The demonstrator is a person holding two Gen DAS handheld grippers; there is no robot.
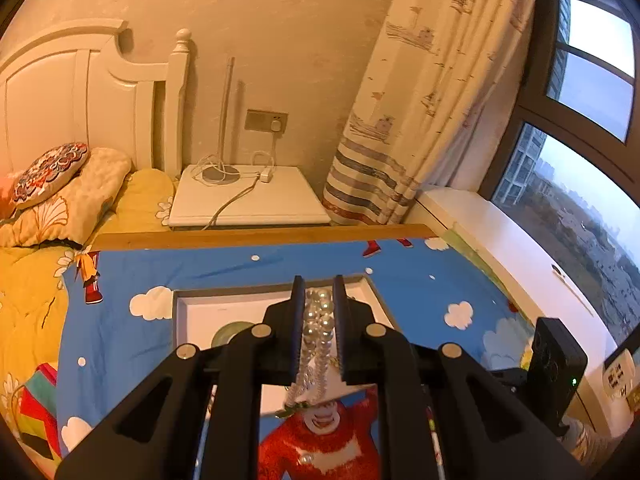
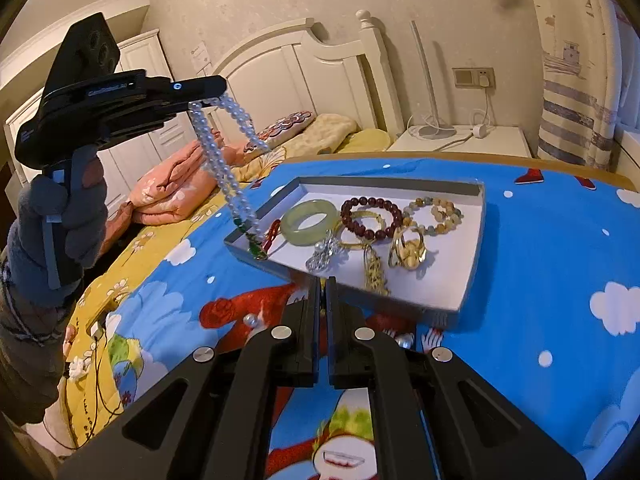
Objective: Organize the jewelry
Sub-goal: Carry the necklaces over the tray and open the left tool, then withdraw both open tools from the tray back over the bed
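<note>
My left gripper (image 1: 317, 284) is shut on a pearl necklace (image 1: 319, 332) and holds it up above the near-left corner of a shallow white tray (image 2: 468, 264). In the right wrist view the left gripper (image 2: 212, 94) is high at left; the pearl necklace (image 2: 224, 168) hangs from it, its green pendant (image 2: 258, 252) at the tray's left edge. The tray holds a green jade bangle (image 2: 310, 222), a dark red bead bracelet (image 2: 372, 218), a pale bead bracelet (image 2: 434, 214), gold rings (image 2: 408, 250), a gold chain (image 2: 374, 274) and a silver brooch (image 2: 324, 254). My right gripper (image 2: 323, 284) is shut and empty, just before the tray's near edge.
The tray lies on a blue cartoon cloth (image 2: 540, 240) over a table. Two loose pearls (image 2: 250, 320) lie on the cloth near my right gripper. A bed (image 2: 168, 200) with folded blankets stands left, a white nightstand (image 1: 248, 196) behind, a window sill (image 1: 520, 248) to the right.
</note>
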